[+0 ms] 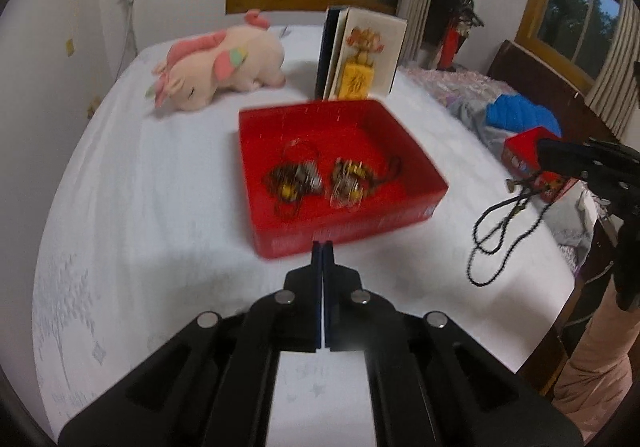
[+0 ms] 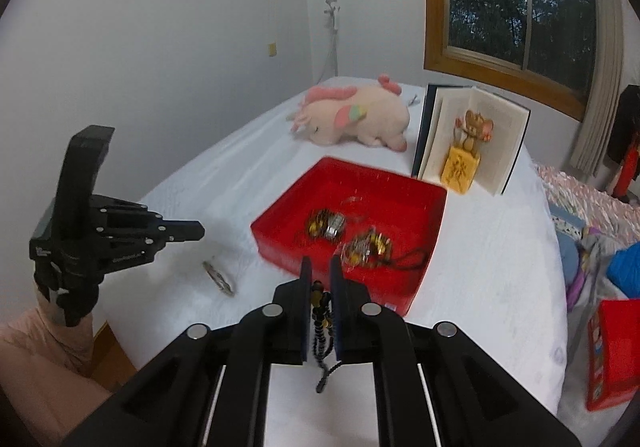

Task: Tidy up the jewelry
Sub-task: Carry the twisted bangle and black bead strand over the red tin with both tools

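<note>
A red tray [image 1: 404, 143] [image 2: 416, 203] sits on the white bed and holds two bundles of gold and brown jewelry [image 1: 294, 179] [image 2: 362, 243]. My left gripper [image 1: 322, 247] is shut and empty, just in front of the tray's near wall. My right gripper [image 2: 320, 271] is shut on a black bead necklace [image 2: 320, 323], which hangs in loops above the bed right of the tray in the left wrist view [image 1: 504, 223]. A small metal hair clip [image 2: 218, 277] lies on the sheet between the two grippers.
A pink plush unicorn [image 1: 220, 65] [image 2: 352, 119] lies behind the tray. An open book with a pop-up figure [image 1: 360, 55] [image 2: 472, 135] stands behind the tray. A red box [image 1: 532, 163] [image 2: 612, 351] and blue cloth [image 1: 520, 115] lie off the bed's right edge.
</note>
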Demonstrator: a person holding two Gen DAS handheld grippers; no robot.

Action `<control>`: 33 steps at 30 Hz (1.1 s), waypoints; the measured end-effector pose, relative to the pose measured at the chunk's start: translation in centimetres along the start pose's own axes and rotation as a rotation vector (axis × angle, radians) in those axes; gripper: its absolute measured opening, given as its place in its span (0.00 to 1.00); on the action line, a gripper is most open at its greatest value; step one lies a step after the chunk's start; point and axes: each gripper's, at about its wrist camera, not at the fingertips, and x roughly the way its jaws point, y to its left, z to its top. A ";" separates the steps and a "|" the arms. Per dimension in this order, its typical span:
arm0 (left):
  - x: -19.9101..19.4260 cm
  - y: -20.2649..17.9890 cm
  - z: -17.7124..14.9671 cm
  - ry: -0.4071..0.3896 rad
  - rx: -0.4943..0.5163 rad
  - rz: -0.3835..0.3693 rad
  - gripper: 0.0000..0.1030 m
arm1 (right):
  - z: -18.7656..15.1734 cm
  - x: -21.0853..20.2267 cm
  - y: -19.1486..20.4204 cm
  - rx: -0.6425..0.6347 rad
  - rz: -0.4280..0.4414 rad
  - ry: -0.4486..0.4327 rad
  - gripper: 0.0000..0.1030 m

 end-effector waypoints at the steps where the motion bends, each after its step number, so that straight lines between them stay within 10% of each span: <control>1: 0.0 0.0 0.7 -0.008 0.003 0.003 0.00 | 0.6 0.3 -0.2 0.003 0.003 -0.001 0.08; 22: 13.6 6.7 -4.9 0.365 -0.102 0.031 0.30 | -1.3 5.9 -0.5 0.033 0.076 0.086 0.08; 33: 14.1 6.5 -5.0 0.341 -0.114 0.067 0.02 | -1.0 6.0 -0.4 0.036 0.086 0.082 0.08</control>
